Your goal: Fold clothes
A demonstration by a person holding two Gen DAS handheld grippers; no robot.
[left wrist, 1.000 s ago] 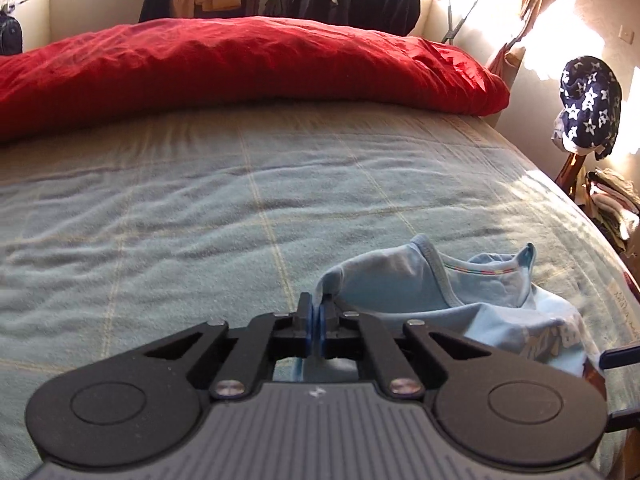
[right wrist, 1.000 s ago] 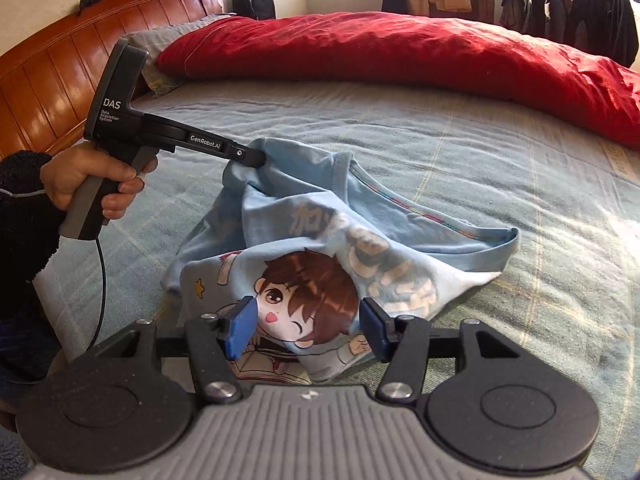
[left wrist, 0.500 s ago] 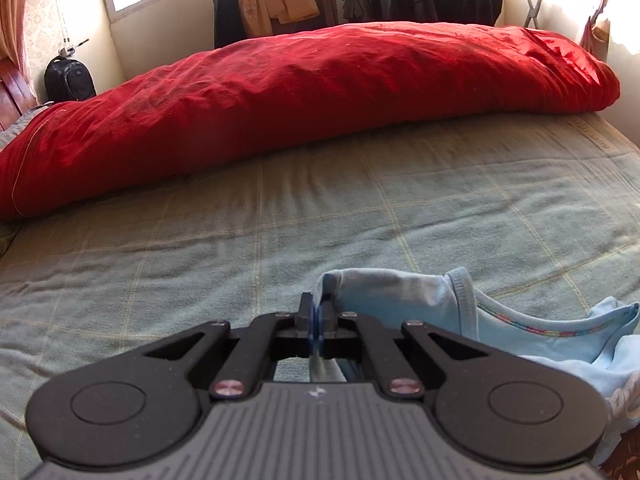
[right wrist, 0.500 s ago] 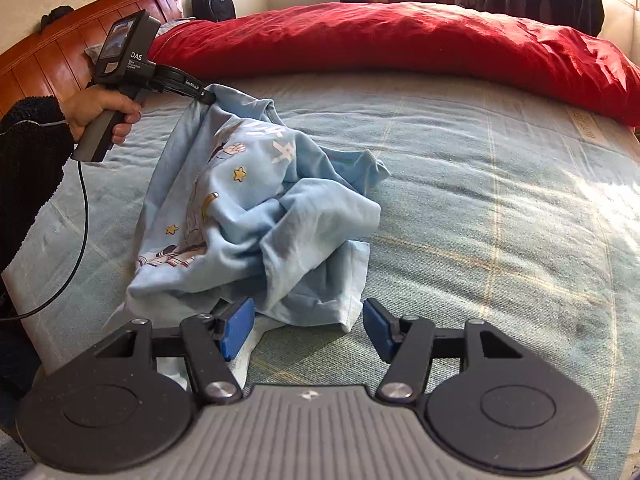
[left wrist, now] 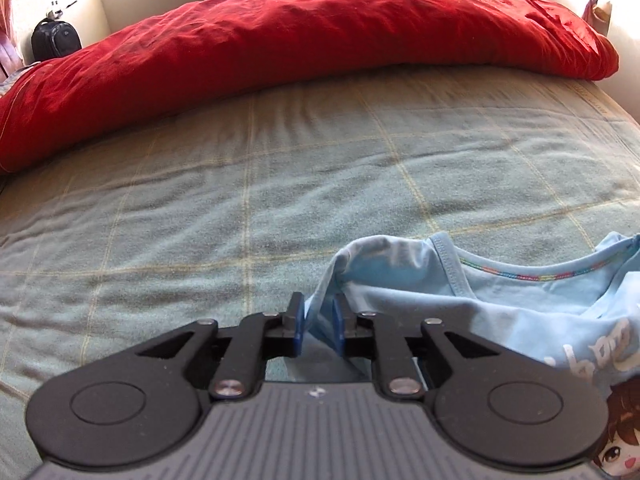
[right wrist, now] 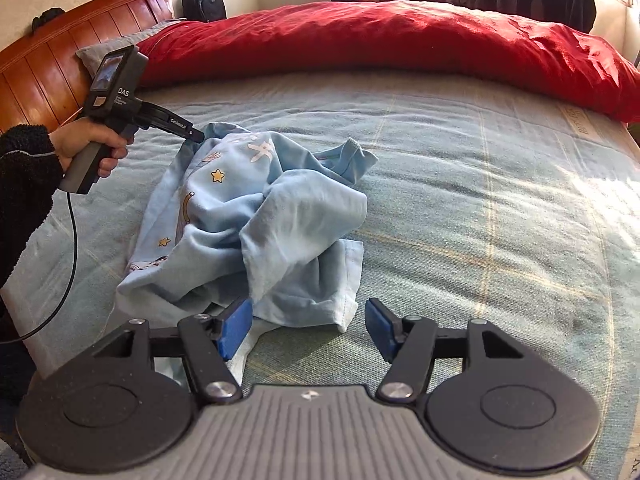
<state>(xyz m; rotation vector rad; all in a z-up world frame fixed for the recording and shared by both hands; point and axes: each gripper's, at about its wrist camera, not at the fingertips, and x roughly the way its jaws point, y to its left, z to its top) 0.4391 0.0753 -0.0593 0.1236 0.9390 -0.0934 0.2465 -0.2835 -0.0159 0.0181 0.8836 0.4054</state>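
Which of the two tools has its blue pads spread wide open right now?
The right tool: its pads stand wide apart over the shirt's hem. The left tool's pads sit close together around a fold.

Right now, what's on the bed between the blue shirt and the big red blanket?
Nothing but bare green bed cover. In the right wrist view it runs uncluttered from the blue shirt to the red blanket.

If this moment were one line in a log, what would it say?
task: fold clothes | left hand-held gripper: open, shirt edge between fingers | right hand-held gripper: open, at shirt hem | shirt: crumpled on bed
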